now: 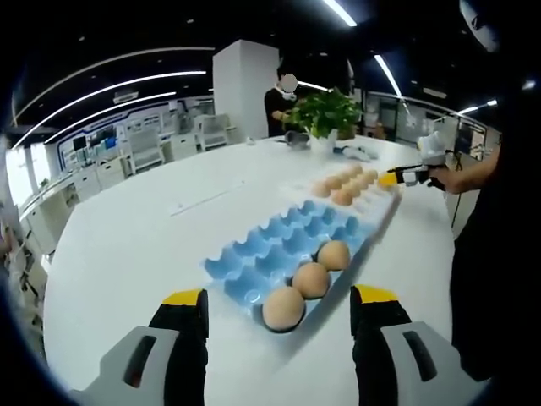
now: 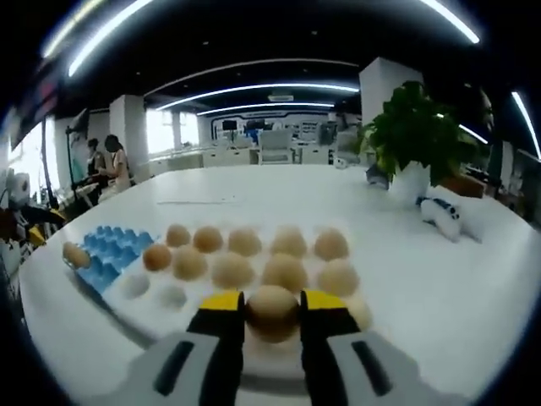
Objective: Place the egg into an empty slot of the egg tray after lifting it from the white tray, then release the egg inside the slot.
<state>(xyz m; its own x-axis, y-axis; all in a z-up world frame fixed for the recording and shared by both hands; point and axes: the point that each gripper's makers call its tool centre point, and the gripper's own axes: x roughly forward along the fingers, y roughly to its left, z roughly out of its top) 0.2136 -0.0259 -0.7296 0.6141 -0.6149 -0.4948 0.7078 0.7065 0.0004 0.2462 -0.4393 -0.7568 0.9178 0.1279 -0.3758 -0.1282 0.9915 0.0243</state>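
Observation:
The blue egg tray point(image 1: 270, 241) lies before my open left gripper point(image 1: 279, 298), with three brown eggs point(image 1: 311, 279) along its near right row and the other slots bare. Behind it sits the white tray point(image 1: 303, 188) carrying several eggs point(image 1: 342, 184). My right gripper point(image 1: 407, 176) reaches in at that tray's far right end. In the right gripper view, my right gripper point(image 2: 272, 315) is shut on a brown egg point(image 2: 272, 311) at the near edge of the white tray point(image 2: 152, 304). The blue tray point(image 2: 114, 245) lies to the left.
Both trays rest on a large round white table point(image 1: 127, 245). A potted plant point(image 2: 414, 135) in a white pot stands at the table's far side, with small white objects point(image 2: 444, 216) beside it. A person in dark clothes point(image 1: 490, 254) stands at the right table edge.

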